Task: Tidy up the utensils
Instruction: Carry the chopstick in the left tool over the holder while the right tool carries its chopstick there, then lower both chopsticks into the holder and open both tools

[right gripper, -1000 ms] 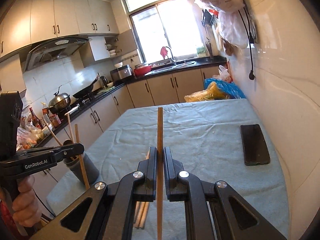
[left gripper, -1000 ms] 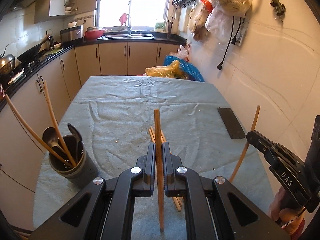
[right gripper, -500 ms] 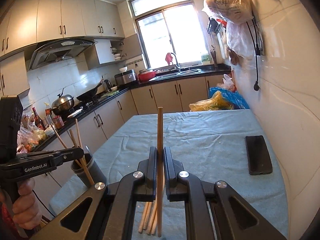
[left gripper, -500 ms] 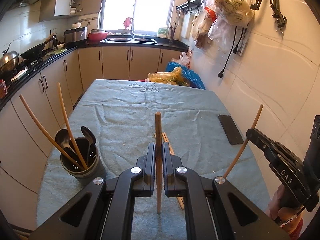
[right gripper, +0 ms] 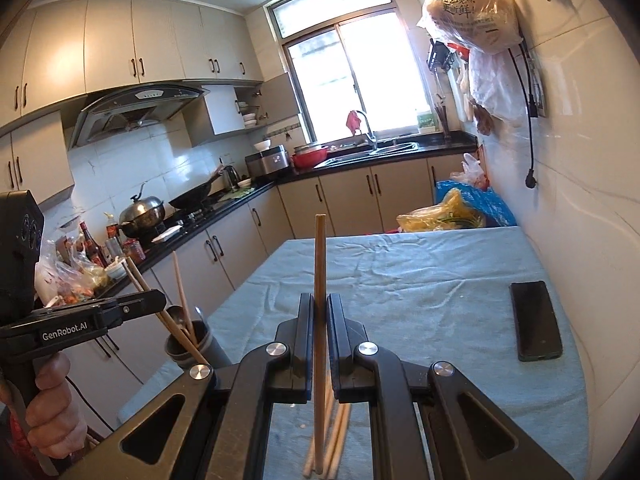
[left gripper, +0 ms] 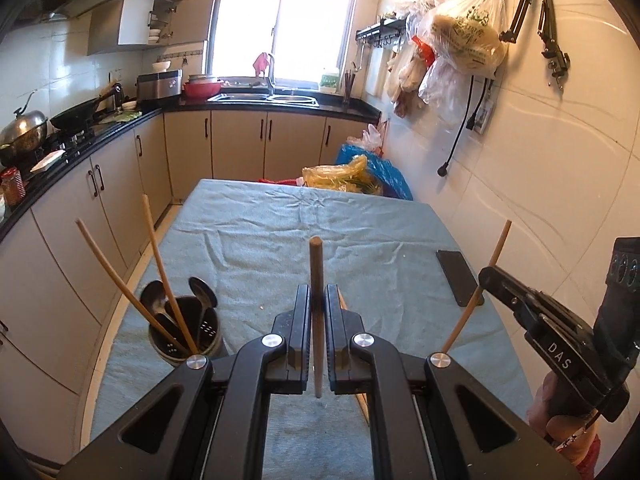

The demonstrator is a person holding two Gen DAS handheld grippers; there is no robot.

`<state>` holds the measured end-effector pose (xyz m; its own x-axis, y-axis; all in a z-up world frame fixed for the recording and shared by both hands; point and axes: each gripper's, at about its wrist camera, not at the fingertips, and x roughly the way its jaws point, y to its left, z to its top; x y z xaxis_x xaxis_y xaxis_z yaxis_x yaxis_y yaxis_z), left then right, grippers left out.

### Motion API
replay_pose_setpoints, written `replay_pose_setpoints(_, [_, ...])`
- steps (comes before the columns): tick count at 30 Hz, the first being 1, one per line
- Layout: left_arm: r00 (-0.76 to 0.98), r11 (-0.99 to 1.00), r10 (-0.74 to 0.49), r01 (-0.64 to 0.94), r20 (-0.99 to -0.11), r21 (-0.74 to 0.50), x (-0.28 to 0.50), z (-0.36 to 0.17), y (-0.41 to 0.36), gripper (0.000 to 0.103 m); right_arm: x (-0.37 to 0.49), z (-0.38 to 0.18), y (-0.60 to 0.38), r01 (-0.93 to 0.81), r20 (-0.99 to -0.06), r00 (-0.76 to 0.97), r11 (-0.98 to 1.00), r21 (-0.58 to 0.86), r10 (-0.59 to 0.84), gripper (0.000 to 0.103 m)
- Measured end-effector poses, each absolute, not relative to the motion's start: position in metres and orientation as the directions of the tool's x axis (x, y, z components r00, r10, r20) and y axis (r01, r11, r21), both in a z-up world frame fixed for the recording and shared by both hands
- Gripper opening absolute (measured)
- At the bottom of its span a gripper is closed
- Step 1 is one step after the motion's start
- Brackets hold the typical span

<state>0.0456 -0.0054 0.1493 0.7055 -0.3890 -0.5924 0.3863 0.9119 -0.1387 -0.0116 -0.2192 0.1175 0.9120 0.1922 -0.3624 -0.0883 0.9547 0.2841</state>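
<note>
The desk (left gripper: pixel 248 240) wears a soft, wrinkly blue cloth. The chopsticks (left gripper: pixel 316 312) look like smooth, matt wood. Right of them lies a shiny black phone (left gripper: pixel 458 276). The wall tiles (left gripper: pixel 560 160) look glossy.

narrow kitchen, bright window (left gripper: pixel 280 20) over sink (left gripper: pixel 264 98), beige cabinets (left gripper: pixel 240 140), white-tiled walls (left gripper: pixel 540 140)

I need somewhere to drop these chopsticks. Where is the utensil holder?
The holder stands near the table's left edge in the left wrist view, spoons and two chopsticks inside; in the right wrist view it sits lower left, behind the left gripper.
</note>
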Motion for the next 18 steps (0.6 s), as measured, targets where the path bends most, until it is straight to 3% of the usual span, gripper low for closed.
replay_pose_setpoints(18, [0.785, 0.941, -0.335, 0.305, -0.521, -0.145, 0.027, 0.196, 0.051, 0.006, -0.004, 0.155, -0.174, -0.221, -0.299, 0.901, 0.925, 0.309, 0.315, 0.007])
